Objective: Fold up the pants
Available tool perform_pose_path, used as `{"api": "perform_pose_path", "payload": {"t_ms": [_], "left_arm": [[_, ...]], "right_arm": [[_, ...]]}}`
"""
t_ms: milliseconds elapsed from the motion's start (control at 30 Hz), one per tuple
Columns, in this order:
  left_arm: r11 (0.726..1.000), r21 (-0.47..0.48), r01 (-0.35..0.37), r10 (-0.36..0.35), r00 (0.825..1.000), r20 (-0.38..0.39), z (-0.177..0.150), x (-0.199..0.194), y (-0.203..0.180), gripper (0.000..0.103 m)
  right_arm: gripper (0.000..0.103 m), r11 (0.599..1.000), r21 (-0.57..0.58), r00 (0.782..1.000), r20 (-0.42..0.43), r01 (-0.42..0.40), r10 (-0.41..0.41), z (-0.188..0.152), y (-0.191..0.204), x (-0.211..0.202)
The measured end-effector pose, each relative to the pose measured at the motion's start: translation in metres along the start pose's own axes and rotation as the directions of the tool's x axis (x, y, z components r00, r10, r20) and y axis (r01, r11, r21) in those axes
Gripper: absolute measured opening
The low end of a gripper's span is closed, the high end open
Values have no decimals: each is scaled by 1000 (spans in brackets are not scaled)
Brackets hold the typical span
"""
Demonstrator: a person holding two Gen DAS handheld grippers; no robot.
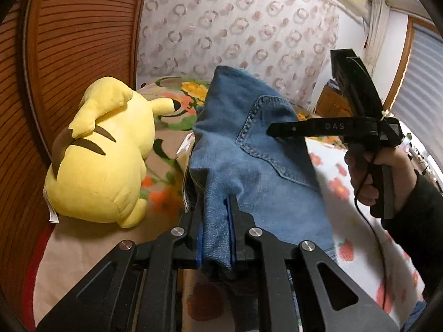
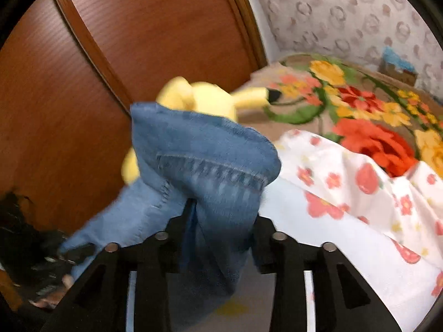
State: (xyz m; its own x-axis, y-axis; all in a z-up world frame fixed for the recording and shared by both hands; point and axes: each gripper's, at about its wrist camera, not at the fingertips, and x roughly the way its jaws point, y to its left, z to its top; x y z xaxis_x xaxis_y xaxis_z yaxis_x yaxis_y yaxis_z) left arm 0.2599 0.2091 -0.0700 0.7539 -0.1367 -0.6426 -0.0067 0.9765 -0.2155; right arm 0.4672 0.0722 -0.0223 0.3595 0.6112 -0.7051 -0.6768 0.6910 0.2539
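The pants are blue denim jeans (image 1: 249, 149), held up in the air above the bed. My left gripper (image 1: 216, 210) is shut on a bunched fold of the denim. In the left wrist view my right gripper (image 1: 272, 131) comes in from the right, its finger tips pressed into the denim by a stitched pocket seam. In the right wrist view my right gripper (image 2: 224, 213) is shut on a thick fold of the jeans (image 2: 205, 149), which drapes over its fingers. The view is blurred.
A yellow plush toy (image 1: 102, 160) lies on the bed at left, next to a brown wooden panel (image 1: 69, 41). A flowered blanket (image 2: 360, 116) and a white flowered sheet (image 2: 360, 193) cover the bed. A patterned curtain (image 1: 243, 22) hangs behind.
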Motion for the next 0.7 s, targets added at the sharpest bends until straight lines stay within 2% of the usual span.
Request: {"api": "perform_pose_path", "payload": {"t_ms": [100,233,267,367,467,500,567,633,700], "left_arm": [[1000,-4,-1,1,1000,-7,-1,1,0,17],[1000,-10,-15,14,1000,-13,-4,1,0,20],[1000,-11,-17,17,1000,-13,-4,-1,0,22],[999,-5,-41,41,999,-15,-4,-1,0,28],[999,-33,-34,34,999,-8,-2,-5,4,32],[999,-44,-29,29,1000,0,-1,-9,5,33],[998,-45,-44,45,999,10,-1,-16,4,43],[998,-30,-49,49,998,31,0,-28,-1,49],[999,-14,-52,53,997,54,0,-41,-9,50]], "right_arm": [[56,999,13,999,29,36,-36,-4,-3,-6],[56,995,23,988,114,98,-100,-7,10,-39],[56,992,21,985,117,127,-128,-9,14,-39],[56,982,30,981,55,187,-188,-8,23,-22],[55,969,14,968,49,245,-245,-11,31,-13],[55,970,24,968,54,242,-243,-11,34,-16],[55,975,47,973,70,218,-221,-8,43,-30],[55,975,40,970,100,219,-222,-10,55,-60],[55,977,28,968,130,214,-215,-23,65,-92]]}}
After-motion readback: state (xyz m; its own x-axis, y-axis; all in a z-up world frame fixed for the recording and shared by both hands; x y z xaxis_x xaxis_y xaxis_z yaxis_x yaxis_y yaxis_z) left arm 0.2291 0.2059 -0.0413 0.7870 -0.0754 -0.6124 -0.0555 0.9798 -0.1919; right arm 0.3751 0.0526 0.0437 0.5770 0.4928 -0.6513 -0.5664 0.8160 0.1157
